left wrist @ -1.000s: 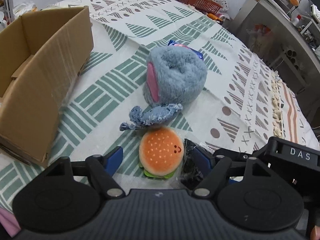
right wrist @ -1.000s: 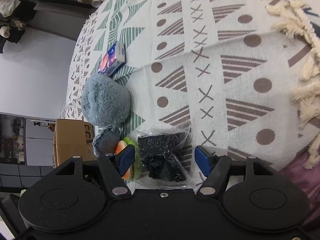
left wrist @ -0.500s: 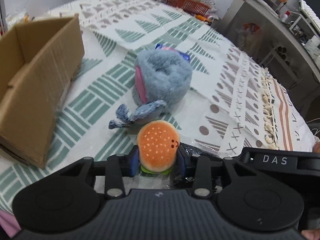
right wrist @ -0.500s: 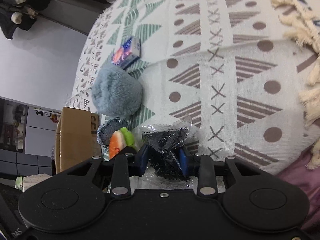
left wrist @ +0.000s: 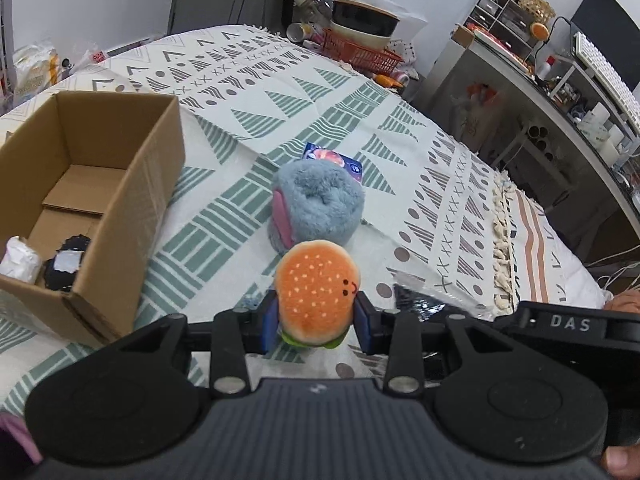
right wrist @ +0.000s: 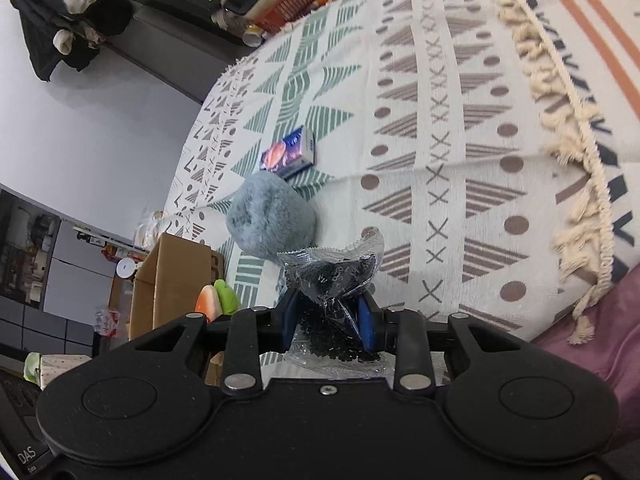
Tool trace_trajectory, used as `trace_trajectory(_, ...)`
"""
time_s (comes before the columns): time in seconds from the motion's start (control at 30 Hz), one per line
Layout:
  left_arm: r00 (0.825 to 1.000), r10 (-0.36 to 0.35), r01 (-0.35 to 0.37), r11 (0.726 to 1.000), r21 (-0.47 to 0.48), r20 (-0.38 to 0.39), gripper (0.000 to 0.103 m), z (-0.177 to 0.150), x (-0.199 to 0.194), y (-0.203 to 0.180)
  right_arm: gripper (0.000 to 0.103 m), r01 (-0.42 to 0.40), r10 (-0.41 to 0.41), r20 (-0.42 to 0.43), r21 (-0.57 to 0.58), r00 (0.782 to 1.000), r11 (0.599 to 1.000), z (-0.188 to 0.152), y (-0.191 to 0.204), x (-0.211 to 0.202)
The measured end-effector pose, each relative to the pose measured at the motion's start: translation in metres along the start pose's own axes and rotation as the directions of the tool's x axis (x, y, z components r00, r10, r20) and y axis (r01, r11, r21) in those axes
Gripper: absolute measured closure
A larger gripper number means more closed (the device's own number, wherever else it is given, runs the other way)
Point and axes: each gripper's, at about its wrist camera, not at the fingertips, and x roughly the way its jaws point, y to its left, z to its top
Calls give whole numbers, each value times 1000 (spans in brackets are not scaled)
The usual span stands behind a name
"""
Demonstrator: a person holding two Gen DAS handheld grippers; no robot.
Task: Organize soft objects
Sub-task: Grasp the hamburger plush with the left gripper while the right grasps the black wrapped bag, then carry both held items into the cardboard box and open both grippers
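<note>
My left gripper [left wrist: 316,326] is shut on a small plush hamburger [left wrist: 317,286] and holds it above the patterned cloth. My right gripper [right wrist: 330,322] is shut on a clear plastic bag of black beads [right wrist: 334,276], also lifted; the bag shows at the right in the left wrist view [left wrist: 424,298]. A fluffy grey-blue plush [left wrist: 316,204] with a pink ear lies on the cloth just beyond the hamburger, also in the right wrist view [right wrist: 270,216]. An open cardboard box [left wrist: 156,184] stands to the left, holding a white roll [left wrist: 18,258] and a dark item [left wrist: 66,266].
A small blue carton [left wrist: 334,160] lies behind the grey plush, seen too in the right wrist view [right wrist: 288,154]. A red basket with bowls [left wrist: 360,50] stands at the table's far edge. A fringed cloth edge [left wrist: 502,236] runs on the right. A desk with clutter [left wrist: 560,80] stands beyond.
Both grippers closed, the left on the hamburger and the right on the bead bag, then lifted them off the cloth. The box interior has come into view.
</note>
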Motion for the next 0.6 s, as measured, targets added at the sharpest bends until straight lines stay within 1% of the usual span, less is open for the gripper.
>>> trace_trajectory(0.3,998,-19,18,1000,9,58,66,9,-23,6,72,9,-6,36,-90,999,996,-2,34,-14)
trace_trajectory(0.6,994,-34,35,999,-6,107,65,18,-39,18,72,4,5,60,-145,998,989,-3,68,-16)
